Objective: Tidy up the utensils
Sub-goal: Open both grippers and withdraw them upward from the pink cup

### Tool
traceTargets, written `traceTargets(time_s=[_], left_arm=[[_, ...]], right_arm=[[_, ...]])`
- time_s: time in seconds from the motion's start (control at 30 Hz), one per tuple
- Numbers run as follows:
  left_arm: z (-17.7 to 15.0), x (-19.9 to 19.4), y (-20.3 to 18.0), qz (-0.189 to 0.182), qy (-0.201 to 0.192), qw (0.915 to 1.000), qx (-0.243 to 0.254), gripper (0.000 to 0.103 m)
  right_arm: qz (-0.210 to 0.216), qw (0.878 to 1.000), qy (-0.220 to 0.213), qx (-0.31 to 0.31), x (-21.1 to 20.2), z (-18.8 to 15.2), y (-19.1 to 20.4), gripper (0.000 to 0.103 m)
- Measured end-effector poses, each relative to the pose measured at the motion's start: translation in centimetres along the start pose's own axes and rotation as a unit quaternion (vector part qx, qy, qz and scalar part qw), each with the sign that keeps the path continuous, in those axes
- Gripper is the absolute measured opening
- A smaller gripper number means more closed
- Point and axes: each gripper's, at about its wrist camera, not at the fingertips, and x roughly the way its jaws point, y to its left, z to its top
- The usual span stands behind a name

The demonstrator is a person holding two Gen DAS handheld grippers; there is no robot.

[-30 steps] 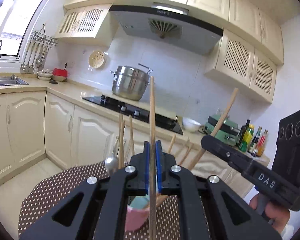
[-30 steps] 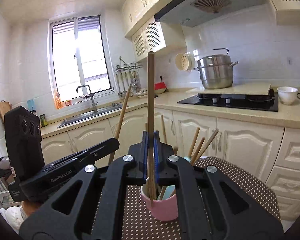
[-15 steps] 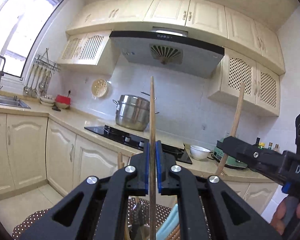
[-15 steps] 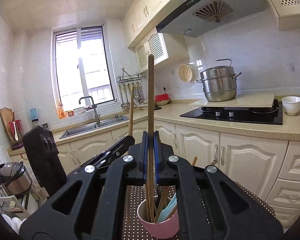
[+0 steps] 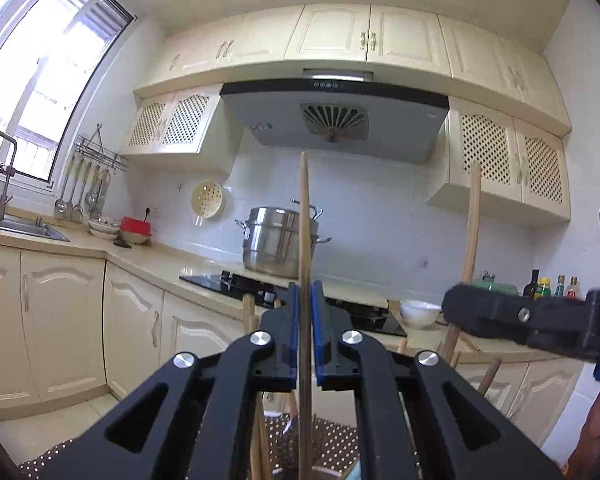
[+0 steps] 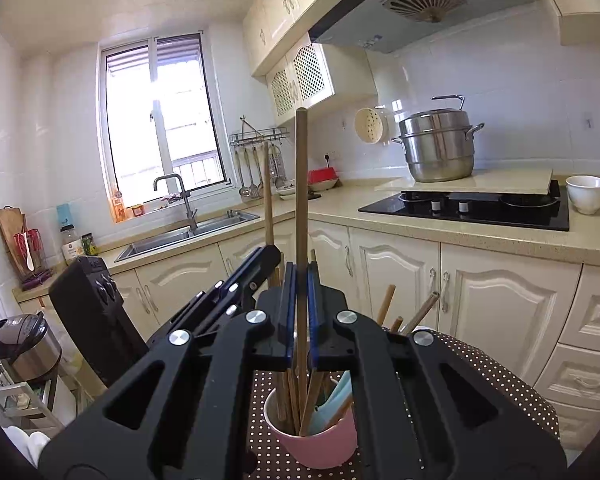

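Note:
My left gripper [image 5: 305,312] is shut on a pale wooden chopstick [image 5: 305,232] that stands upright between its blue pads. In the right wrist view the same gripper [image 6: 274,256] comes in from the left, just behind the pink cup [image 6: 320,444]. My right gripper [image 6: 301,292] is shut on a darker chopstick [image 6: 301,184]; its lower end reaches into the cup. Several chopsticks and a light blue utensil [image 6: 338,394] stand in that cup. From the left wrist view the right gripper [image 5: 456,304] shows at the right with its chopstick [image 5: 471,232].
The cup stands on a brown dotted tablecloth [image 6: 480,368]. Behind run cream cabinets and a counter with a black hob [image 6: 480,208], a steel pot [image 6: 438,148], a white bowl [image 6: 586,192] and a sink [image 6: 188,236]. A hand [image 5: 596,432] shows at the right edge.
My left gripper has moved in towards the cup, and its chopstick now stands more upright. Its view has tilted up, so the cup is out of it. The right gripper barely moved.

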Motion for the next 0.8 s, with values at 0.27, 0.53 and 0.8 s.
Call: traceTargets(time_s=[0.27,0.53,0.8], left_arm=[[-1.7,-1.3,0.1,-0.003,0.039,0.9991,0.019,0.006],[-2.6,-3.3,0.1,-0.003,0.071,0.9968,0.036,0.006],[-3.3,-5.4,0.3,-0.015,0.1,0.9936,0.051,0.007]], right_arm=[[-0.003,1.0,0.012,0.004,0.4,-1.0,0.2,0.006],[-0.012,1.0,0.018,0.002,0.0,-1.2,0.7,0.006],[-0.032,0.999,0.025,-0.022,0.2,-1.1,1.8,0.006]])
